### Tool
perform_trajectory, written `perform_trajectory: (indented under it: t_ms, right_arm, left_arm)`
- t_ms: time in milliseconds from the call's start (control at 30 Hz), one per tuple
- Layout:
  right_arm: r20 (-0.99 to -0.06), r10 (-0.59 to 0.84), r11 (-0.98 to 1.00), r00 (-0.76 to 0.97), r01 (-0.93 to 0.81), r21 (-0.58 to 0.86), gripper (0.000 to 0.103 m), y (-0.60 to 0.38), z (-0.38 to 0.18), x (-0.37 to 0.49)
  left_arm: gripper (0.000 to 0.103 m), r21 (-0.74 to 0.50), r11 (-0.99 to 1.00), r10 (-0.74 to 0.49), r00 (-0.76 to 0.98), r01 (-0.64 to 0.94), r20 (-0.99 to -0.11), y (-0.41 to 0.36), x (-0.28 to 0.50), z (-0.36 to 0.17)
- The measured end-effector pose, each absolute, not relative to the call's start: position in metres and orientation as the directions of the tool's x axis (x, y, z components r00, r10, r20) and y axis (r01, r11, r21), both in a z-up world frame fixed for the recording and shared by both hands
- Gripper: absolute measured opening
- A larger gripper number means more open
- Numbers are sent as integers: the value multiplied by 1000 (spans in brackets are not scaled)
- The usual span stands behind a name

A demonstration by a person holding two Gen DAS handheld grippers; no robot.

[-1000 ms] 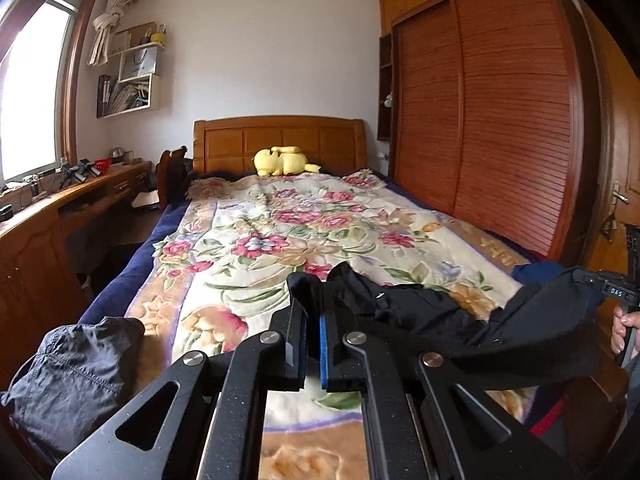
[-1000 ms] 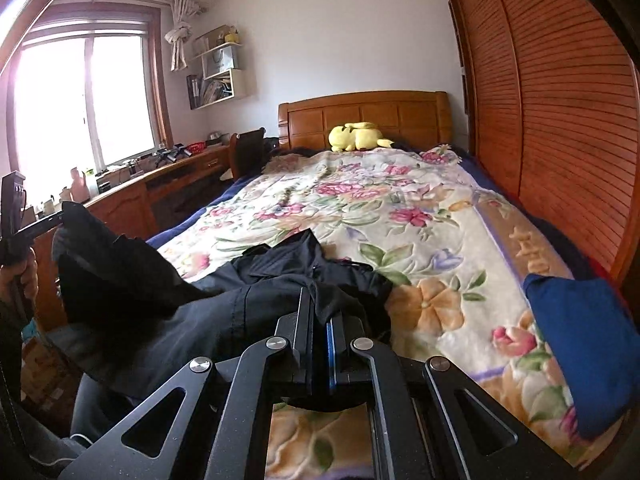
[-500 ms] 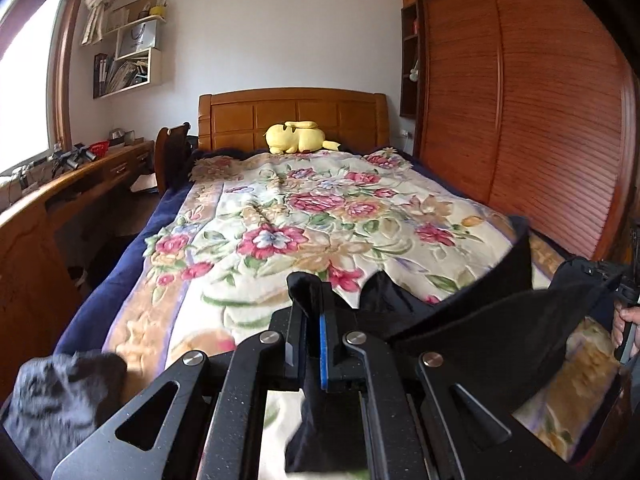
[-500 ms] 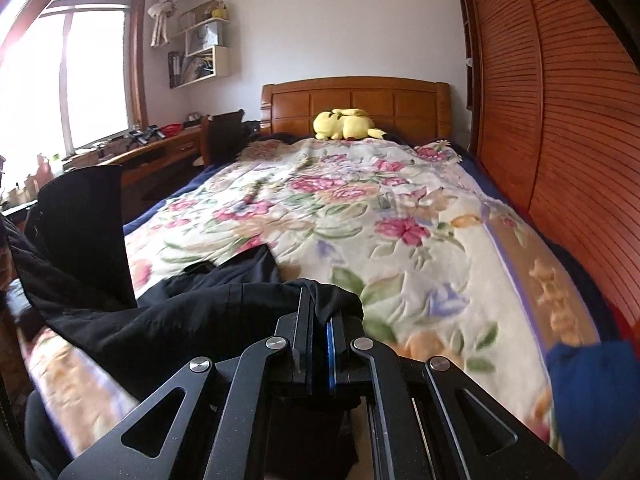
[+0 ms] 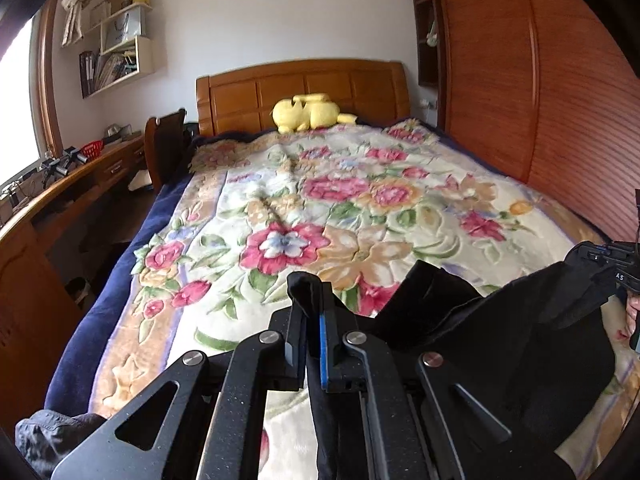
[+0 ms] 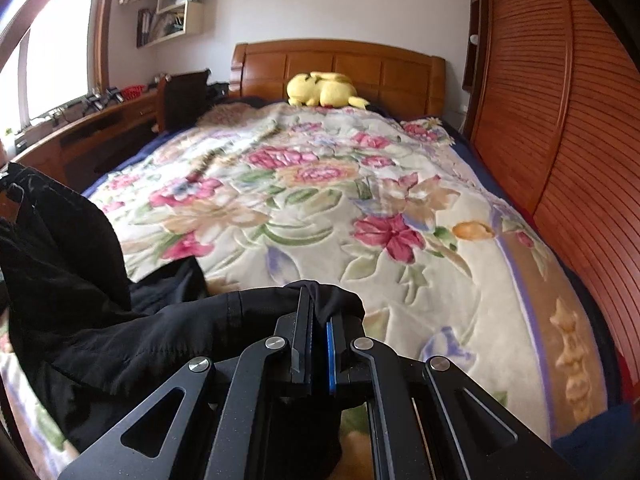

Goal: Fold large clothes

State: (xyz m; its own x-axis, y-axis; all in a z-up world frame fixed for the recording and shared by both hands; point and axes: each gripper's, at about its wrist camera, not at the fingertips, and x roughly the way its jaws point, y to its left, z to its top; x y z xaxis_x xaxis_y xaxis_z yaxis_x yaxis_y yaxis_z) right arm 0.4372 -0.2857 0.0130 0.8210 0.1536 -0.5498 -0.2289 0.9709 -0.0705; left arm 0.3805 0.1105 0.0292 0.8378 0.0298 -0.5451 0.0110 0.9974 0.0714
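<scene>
A large black garment (image 5: 500, 332) hangs stretched between my two grippers over the foot of the bed. My left gripper (image 5: 314, 316) is shut on one edge of it. My right gripper (image 6: 318, 320) is shut on the other edge; it also shows at the right edge of the left wrist view (image 5: 616, 264). In the right wrist view the black garment (image 6: 92, 300) sags to the left, its lower part resting on the floral blanket (image 6: 360, 200).
A yellow plush toy (image 5: 308, 114) lies at the wooden headboard (image 5: 304, 88). A desk (image 5: 60, 192) and chair (image 5: 164, 148) stand left of the bed, a slatted wardrobe (image 5: 540, 100) right. A grey garment (image 5: 52, 436) lies at the near left corner.
Both grippers have risen and moved forward over the bed, lifting the black garment off the blanket and spreading it between them.
</scene>
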Motion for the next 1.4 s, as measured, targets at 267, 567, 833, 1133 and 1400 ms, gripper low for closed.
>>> perform_trajectory:
  t_ms: [267,567,833,1133,1400]
  right_arm:
    - [-624,133,977,770,-209,-50,30,-270,-6,460]
    - [-619,118,974,777,-213,-81,59,-276,-6,408]
    - [-670,160,976,725,-216,-1,61,-303,-33,352]
    - [-684,221,973,695,-208,104,61,-324,-41,317]
    - [-696,246,969,675,-192,155,64,-327,-45,302]
  left_arm:
    - [26,67,991,-53,789,118,-612,104,394,8]
    - [63,50,981,-110,749,188,-653,99,357,-10]
    - [71,35,980,-115,700,196,-705,98,312,-51]
    - [71,-41,991,-113,648,125,-753,111,272,-93]
    - [71,-73,996,-95,619,60,-780,124,259,-120]
